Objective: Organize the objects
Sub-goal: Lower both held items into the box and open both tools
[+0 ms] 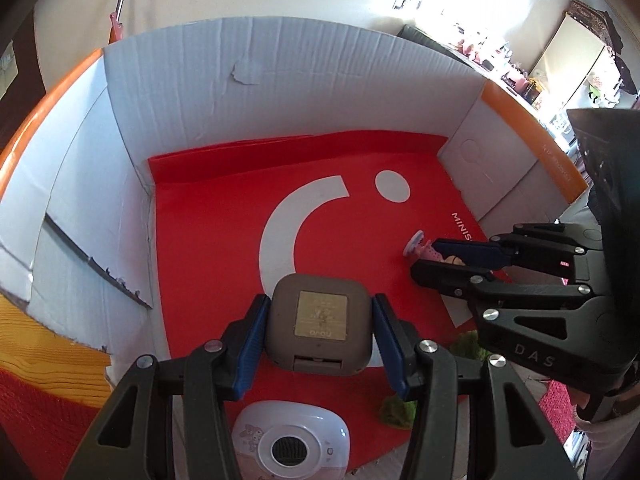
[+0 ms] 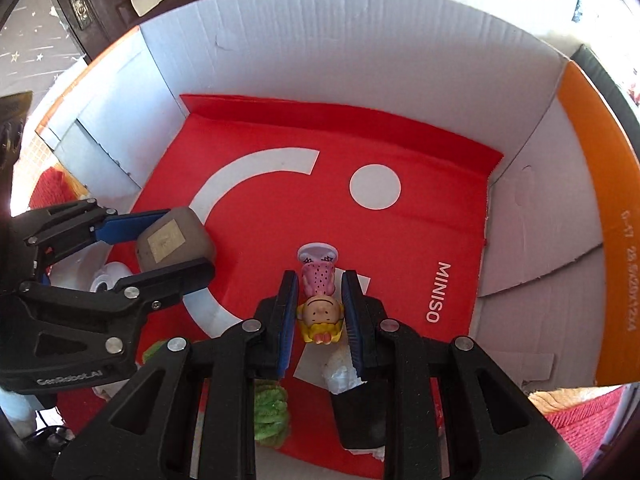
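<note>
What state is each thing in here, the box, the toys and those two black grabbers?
Left gripper: jaws shut on the grey square gadget, held above the box floor.
Right gripper: jaws shut on the small blonde doll figurine, upside down.
White cardboard box with orange rim: open-topped.
Red Miniso bag: lying flat in the box.
White round device: resting below.

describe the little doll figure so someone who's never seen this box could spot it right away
Look inside the big white cardboard box with the red MINISO bag lying on its floor. The figurine sits between the right gripper fingers: pink spotted dress, yellow hair, white round base, unlike the plain grey square device nearby.
</note>
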A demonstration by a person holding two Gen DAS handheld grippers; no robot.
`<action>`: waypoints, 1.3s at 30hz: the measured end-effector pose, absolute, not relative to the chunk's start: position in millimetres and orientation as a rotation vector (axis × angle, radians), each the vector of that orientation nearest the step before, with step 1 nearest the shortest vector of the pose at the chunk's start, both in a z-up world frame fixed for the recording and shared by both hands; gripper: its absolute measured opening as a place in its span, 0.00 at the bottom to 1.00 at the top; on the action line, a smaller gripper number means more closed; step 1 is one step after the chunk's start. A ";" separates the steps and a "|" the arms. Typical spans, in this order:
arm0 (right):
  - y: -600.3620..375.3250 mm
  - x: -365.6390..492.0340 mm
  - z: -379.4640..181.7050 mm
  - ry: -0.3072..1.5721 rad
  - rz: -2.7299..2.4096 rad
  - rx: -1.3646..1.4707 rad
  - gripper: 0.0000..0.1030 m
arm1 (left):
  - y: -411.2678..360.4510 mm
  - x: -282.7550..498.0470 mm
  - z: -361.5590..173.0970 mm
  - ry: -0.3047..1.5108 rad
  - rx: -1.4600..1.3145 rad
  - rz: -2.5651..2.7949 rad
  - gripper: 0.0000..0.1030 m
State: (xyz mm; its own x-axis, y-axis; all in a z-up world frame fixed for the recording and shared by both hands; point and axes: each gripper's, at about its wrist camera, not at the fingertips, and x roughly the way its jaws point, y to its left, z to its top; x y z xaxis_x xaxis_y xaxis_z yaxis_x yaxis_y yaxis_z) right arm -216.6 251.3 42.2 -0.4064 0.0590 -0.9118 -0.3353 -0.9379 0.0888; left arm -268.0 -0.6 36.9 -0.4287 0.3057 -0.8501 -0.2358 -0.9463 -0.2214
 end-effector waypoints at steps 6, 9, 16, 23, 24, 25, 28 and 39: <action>249.0 -216.9 41.4 0.364 2.423 -1.562 0.21 | 2.8 -265.0 37.2 -0.057 -1.468 2.411 0.52; 250.7 -215.8 41.3 0.359 2.422 -1.563 0.21 | 3.9 -263.6 38.2 -0.022 -1.477 2.412 0.52; 245.8 -213.3 39.9 0.326 2.420 -1.566 0.21 | 7.1 -259.6 38.3 0.045 -1.475 2.422 0.52; 237.8 -222.5 35.4 0.311 2.417 -1.568 0.21 | 5.0 -257.6 38.8 0.054 -1.478 2.420 0.52; 237.7 -222.6 35.2 0.311 2.417 -1.568 0.21 | 4.8 -257.6 39.0 0.056 -1.478 2.419 0.52; 237.6 -222.6 35.1 0.309 2.417 -1.569 0.21 | 4.3 -257.7 39.3 0.055 -1.479 2.418 0.52; 237.5 -222.2 35.3 0.307 2.417 -1.569 0.21 | 4.5 -259.1 39.5 0.056 -1.478 2.418 0.53; 235.2 -218.4 34.5 0.288 2.413 -1.573 0.21 | 9.7 -263.6 39.7 0.067 -1.475 2.421 0.56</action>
